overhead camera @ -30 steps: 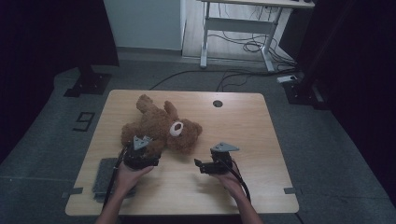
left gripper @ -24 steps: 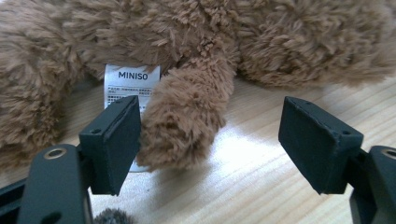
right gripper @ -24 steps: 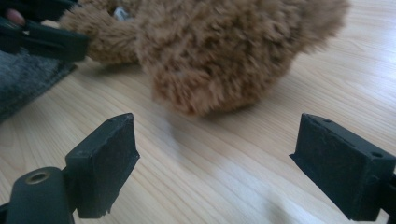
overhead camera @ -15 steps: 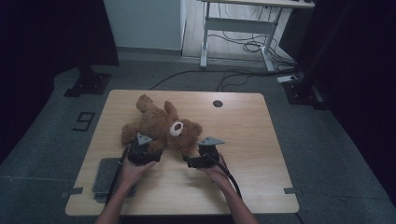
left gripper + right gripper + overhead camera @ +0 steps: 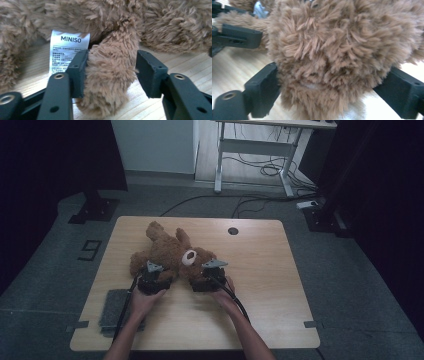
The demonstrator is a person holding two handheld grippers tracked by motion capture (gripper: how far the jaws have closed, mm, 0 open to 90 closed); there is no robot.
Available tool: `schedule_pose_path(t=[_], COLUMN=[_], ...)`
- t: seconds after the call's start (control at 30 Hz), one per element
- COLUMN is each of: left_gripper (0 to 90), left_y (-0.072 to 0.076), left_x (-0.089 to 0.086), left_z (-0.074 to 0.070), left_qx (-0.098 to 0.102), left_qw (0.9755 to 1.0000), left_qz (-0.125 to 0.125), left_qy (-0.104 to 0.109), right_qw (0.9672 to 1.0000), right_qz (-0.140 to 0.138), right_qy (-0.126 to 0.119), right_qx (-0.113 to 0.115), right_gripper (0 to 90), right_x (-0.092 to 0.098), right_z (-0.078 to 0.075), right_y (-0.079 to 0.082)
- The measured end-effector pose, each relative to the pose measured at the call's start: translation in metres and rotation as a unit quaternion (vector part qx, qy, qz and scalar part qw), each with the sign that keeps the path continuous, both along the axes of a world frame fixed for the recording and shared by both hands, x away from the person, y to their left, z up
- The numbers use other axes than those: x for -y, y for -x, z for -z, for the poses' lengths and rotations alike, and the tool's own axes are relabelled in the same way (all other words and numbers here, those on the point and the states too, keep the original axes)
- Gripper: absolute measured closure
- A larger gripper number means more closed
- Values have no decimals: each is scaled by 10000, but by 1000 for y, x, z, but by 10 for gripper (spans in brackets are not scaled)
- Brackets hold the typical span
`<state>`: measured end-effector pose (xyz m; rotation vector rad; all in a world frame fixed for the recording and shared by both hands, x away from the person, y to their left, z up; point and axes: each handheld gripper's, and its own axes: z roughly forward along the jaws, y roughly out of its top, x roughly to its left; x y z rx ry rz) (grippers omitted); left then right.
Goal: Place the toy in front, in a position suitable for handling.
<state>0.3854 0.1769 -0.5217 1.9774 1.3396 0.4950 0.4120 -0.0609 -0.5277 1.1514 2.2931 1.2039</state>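
Already pinched between the jaws of the left gripper [image 5: 111, 75], which have just been closing, is a plush limb [image 5: 110, 75] of the teddy bear [image 5: 172, 252]; one pad presses the fur on the label side, while the other sits at the pile's edge, so the hold looks soft. The right gripper [image 5: 332, 92] stands wide around the bear's head [image 5: 329, 55], fur touching both pads, though whether they bite cannot be told. The bear lies on its back on the wooden table [image 5: 280, 285], toward the person's left, with the white sewn-in label [image 5: 67, 50] just beside the left jaw. A lift now risks the fluffy limb sliding out of the loose pinch, or the label being caught. With the head ungripped, the toy would likely swing. A grey pad [image 5: 112, 307] lies near the table's front left edge.
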Motion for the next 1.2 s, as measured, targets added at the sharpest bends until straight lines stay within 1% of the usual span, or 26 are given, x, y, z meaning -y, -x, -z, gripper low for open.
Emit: schedule_pose_path(t=[0.07,0.13,0.2,0.3,0.33,0.37,0.47,0.53,0.63,0.7,0.8,0.83,0.87,0.9,0.97,1.03,1.07,1.1,1.2], left_gripper=[517,556,586,634,651,669,701,717,740,750,761,765,768,770,774,778,780,782,788], left_y=[-1,-2,-3,-3,-2,-2,-2,-2,-2,-2,-2,-1,0,0,3,5,6,8,13], left_x=[1,1,1,2,2,1,1,1,1,1,6,7,10,12,16,21,23,27,37], left_z=[1,1,1,0,0,0,-1,-3,-10,-18,-29,-32,-37,-39,-47,-54,-56,-61,-71], left_qx=[-34,-74,-117,-86,-60,-37,47,86,182,296,395,421,488,532,657,760,798,887,1045], left_qw=[10000,9999,9998,9997,9997,9996,9995,9993,9987,9983,9980,9978,9974,9971,9961,9952,9950,9947,9930], left_qz=[64,100,137,195,222,259,296,328,366,383,353,351,361,368,407,439,448,448,522], left_qy=[0,19,49,83,109,127,129,176,289,333,337,362,393,407,435,436,396,271,150], right_qw=[10000,9999,9999,9999,9998,9998,9996,9994,9994,9993,9986,9982,9980,9974,9964,9960,9958,9955,9942], right_qz=[64,100,134,133,146,152,130,139,225,289,445,488,508,537,584,600,605,631,676], right_qy=[34,-20,-52,7,-15,-90,-198,-251,-257,-244,-265,-263,-260,-283,-352,-382,-405,-440,-566], right_qx=[25,-35,-80,-67,-101,-131,-176,-202,-107,-44,137,213,279,381,502,534,549,545,610], right_gripper=[130,136,161,278,327,376,481,539,594,613,624,627,630,633,638,640,641,640,640], right_x=[0,1,2,3,3,5,8,10,12,14,18,20,21,24,29,33,36,37,41], right_z=[1,1,1,1,1,1,0,-1,-3,-5,-7,-10,-12,-16,-23,-27,-29,-30,-32], right_y=[-2,-5,-8,-9,-10,-11,-13,-15,-16,-16,-15,-14,-14,-13,-11,-9,-9,-8,-4])
